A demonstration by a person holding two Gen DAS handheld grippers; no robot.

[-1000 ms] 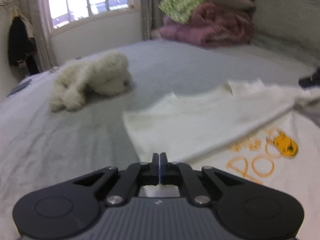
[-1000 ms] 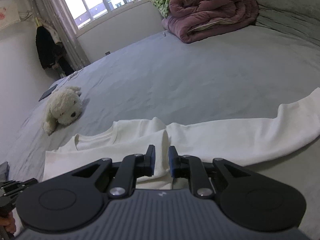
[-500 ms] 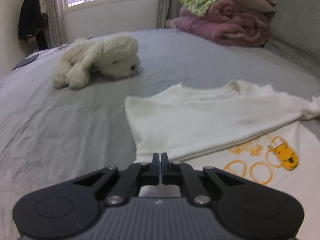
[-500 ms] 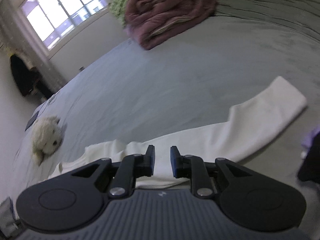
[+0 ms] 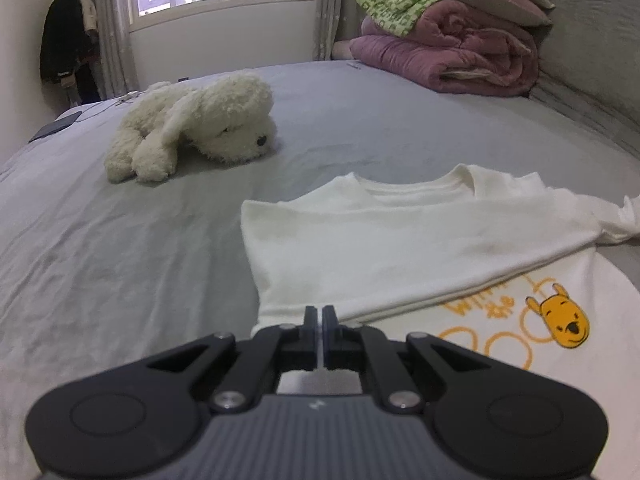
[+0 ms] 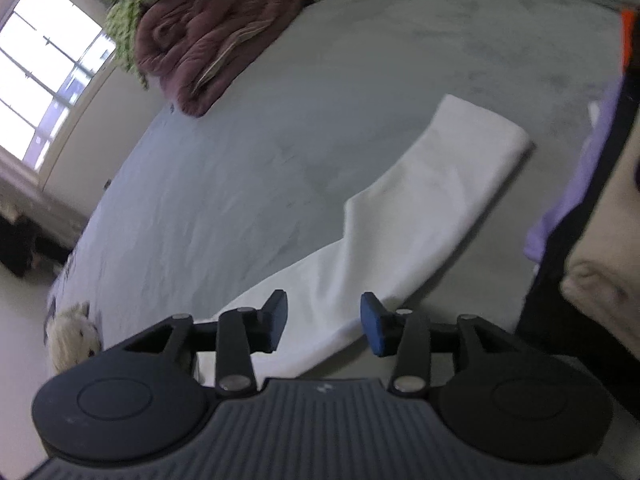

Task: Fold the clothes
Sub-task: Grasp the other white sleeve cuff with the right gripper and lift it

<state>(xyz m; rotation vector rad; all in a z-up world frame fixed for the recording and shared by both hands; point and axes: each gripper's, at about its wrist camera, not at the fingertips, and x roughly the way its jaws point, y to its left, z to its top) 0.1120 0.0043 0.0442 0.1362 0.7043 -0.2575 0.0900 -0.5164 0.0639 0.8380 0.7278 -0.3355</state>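
A white sweatshirt (image 5: 400, 248) with a yellow bear print (image 5: 564, 320) lies flat on the grey bed (image 5: 120, 248). One sleeve is folded across its chest. My left gripper (image 5: 321, 312) is shut at the near edge of that folded layer, with a thin sliver of white cloth between its pads. In the right wrist view the other sleeve (image 6: 440, 184) stretches out over the bed towards the upper right. My right gripper (image 6: 324, 320) hovers over the sleeve's near part, its blue-padded jaws opening. The sleeve lies below the gap and the pads do not press on it.
A white plush dog (image 5: 196, 124) lies beyond the sweatshirt, also small at the left edge (image 6: 74, 336). Folded maroon and green quilts (image 5: 452, 52) are stacked at the bed's far side. A dark and purple shape (image 6: 576, 184) fills the right edge of the right wrist view.
My right gripper has moved right along the outstretched sleeve, rolled, and let go of the cloth as its jaws spread. My left gripper stays shut at the same edge; its view levelled out.
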